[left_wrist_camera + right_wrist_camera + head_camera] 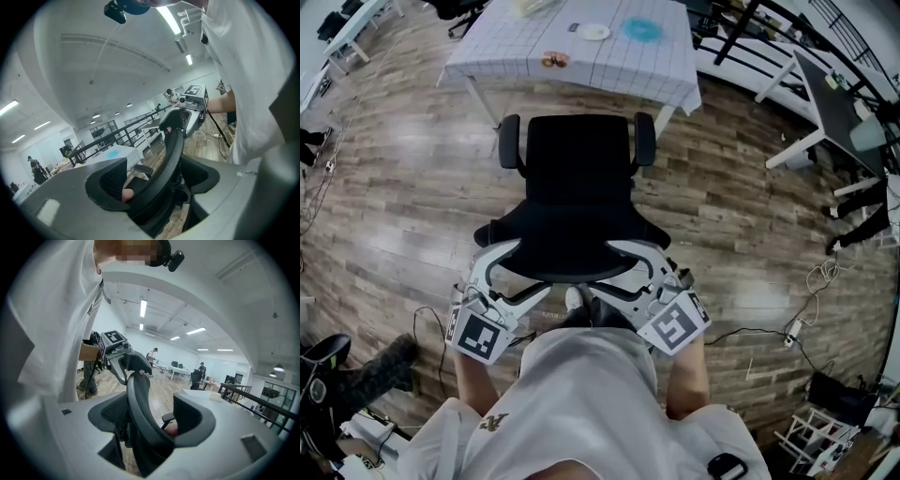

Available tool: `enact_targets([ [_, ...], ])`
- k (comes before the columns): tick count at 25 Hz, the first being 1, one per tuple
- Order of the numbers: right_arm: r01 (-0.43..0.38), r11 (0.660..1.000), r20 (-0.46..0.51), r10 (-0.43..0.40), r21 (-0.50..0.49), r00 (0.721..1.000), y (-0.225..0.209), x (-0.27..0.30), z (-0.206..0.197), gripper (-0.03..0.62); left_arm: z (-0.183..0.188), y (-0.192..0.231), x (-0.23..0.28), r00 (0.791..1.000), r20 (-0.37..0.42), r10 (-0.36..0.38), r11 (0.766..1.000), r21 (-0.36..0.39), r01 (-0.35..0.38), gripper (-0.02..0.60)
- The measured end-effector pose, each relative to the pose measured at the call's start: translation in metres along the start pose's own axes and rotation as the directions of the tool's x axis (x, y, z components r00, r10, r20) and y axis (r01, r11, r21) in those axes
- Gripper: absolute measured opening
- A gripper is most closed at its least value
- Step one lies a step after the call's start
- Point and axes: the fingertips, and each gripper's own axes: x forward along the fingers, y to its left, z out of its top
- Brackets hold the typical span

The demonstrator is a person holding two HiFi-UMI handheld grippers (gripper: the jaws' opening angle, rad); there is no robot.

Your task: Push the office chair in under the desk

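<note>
Wood-plank floor (403, 187) all round. Desk (619, 70) with white grid cloth at far side, back edge cut off by frame. Black office chair (578, 164) faces it, seat front close to desk's near edge, not under it. Curved backrest (577, 248) nearest me, two padded armrests (509, 141). Base and wheels hidden under seat. Left gripper (157, 187) and right gripper (150, 423) both spread wide, straddling backrest top rim, one near each end; can't tell if pads touch it. Person's white shirt (581, 403) covers gripper handles
</note>
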Motion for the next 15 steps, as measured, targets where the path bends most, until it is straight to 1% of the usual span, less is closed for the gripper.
enact_targets([
  [7,-0.010,1.000,0.002,0.010,-0.011,1.000,-0.021,0.005,-0.004,0.313,0.000,0.018,0.014,1.000,-0.010,0.011,1.000,-0.019,-0.011,0.368],
  [12,-0.013,1.000,0.017,0.013,-0.016,1.000,-0.036,0.010,-0.007,0.313,-0.003,0.029,0.024,1.000,-0.007,0.012,1.000,-0.016,-0.012,0.371],
  [15,-0.019,1.000,0.025,0.019,-0.016,1.000,-0.043,0.011,-0.009,0.311,-0.002,0.039,0.029,0.999,-0.033,0.022,1.000,-0.018,-0.023,0.376],
])
